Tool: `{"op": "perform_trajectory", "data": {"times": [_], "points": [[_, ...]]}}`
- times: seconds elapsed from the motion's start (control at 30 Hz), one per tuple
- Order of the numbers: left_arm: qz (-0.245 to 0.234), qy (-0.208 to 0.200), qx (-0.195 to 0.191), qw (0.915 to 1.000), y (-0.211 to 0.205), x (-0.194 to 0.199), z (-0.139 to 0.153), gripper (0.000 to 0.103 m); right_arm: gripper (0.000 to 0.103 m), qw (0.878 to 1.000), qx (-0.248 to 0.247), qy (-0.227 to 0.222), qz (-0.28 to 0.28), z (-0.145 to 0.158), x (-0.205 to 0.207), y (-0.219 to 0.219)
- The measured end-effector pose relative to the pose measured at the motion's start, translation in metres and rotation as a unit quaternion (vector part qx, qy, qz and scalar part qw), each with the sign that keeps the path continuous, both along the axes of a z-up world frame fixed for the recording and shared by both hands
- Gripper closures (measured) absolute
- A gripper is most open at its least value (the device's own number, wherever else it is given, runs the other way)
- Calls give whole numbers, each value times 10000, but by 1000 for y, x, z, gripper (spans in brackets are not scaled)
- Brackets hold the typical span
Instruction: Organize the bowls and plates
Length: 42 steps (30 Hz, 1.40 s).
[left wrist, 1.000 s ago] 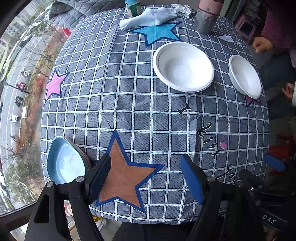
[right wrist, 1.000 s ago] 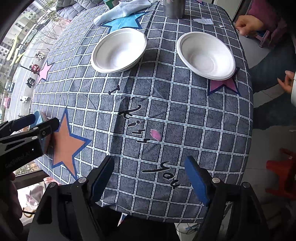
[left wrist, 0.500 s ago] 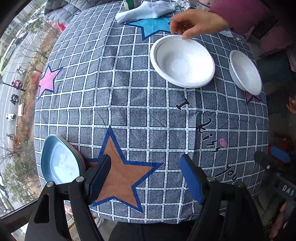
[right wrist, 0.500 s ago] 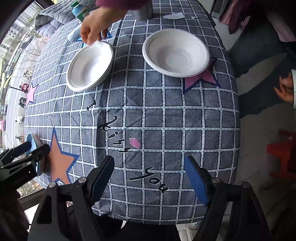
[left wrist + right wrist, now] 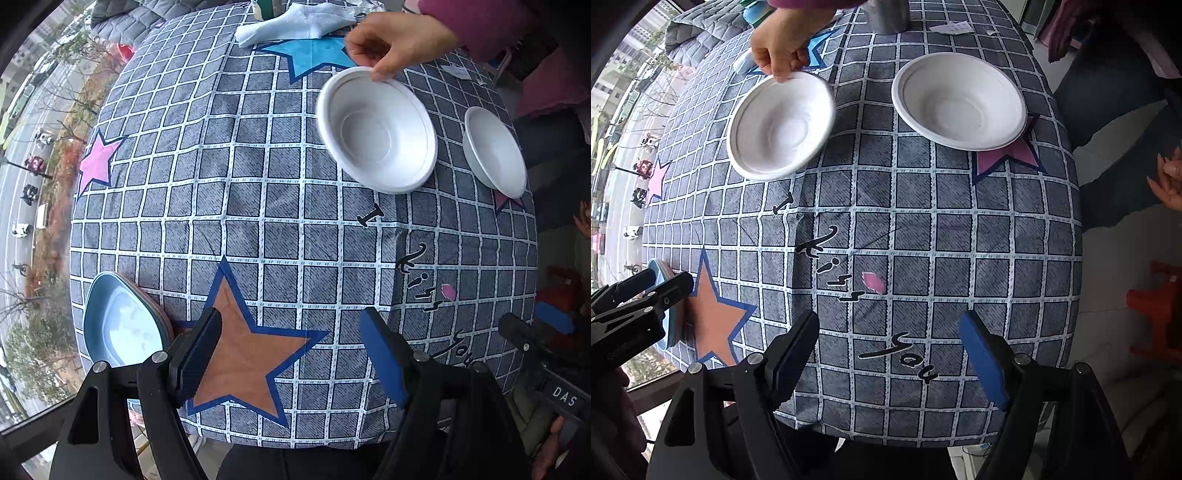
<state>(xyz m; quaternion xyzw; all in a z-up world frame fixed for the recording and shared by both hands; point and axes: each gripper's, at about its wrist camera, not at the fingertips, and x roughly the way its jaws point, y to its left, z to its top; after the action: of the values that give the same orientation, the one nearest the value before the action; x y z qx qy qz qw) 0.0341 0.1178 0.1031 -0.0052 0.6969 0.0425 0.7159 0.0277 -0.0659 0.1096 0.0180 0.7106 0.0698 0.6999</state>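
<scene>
a hand tips the left bowl

the blue plate (image 5: pixel 122 328) sits at the desk's (image 5: pixel 258 192) near-left edge, as before. the left gripper (image 5: pixel 291 354) hangs above the orange star, jaws apart and empty. a second ago the left white bowl (image 5: pixel 376 133) lay flat; now a person's hand (image 5: pixel 395 44) holds its far rim, tilting it. the right white bowl (image 5: pixel 958 99) rests unmoved. the right gripper (image 5: pixel 890 354) stays apart, empty.

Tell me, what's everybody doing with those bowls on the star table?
Someone's bare hand is holding the rim of one white bowl and tilting it. The other white bowl sits flat nearby. Blue plates wait at the table's edge. Both the left gripper and the right gripper hang open above the tablecloth, holding nothing.
</scene>
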Motion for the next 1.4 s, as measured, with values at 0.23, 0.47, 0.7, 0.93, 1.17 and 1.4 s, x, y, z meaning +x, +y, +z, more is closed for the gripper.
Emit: {"op": "perform_trajectory", "data": {"times": [0.23,0.47,0.7,0.93,1.17,1.4], "points": [[-42,-131,45,9999,-6,1,7,23,24,9998,16,-93,180,5,0,5],[-93,-196,85,9997,-11,-1,11,23,24,9999,50,-133,96,8,4,-4],[48,-187,59,9998,-3,2,9,23,24,9996,77,-195,164,12,19,5],[146,-272,-40,9995,8,26,3,23,24,9992,240,-258,164,13,52,24],[656,-130,-422,9969,24,79,-27,30,24,9988,210,-423,161,5,111,41],[1213,166,-803,9892,30,114,-64,46,28,9972,-74,-489,563,-21,158,70]]}}
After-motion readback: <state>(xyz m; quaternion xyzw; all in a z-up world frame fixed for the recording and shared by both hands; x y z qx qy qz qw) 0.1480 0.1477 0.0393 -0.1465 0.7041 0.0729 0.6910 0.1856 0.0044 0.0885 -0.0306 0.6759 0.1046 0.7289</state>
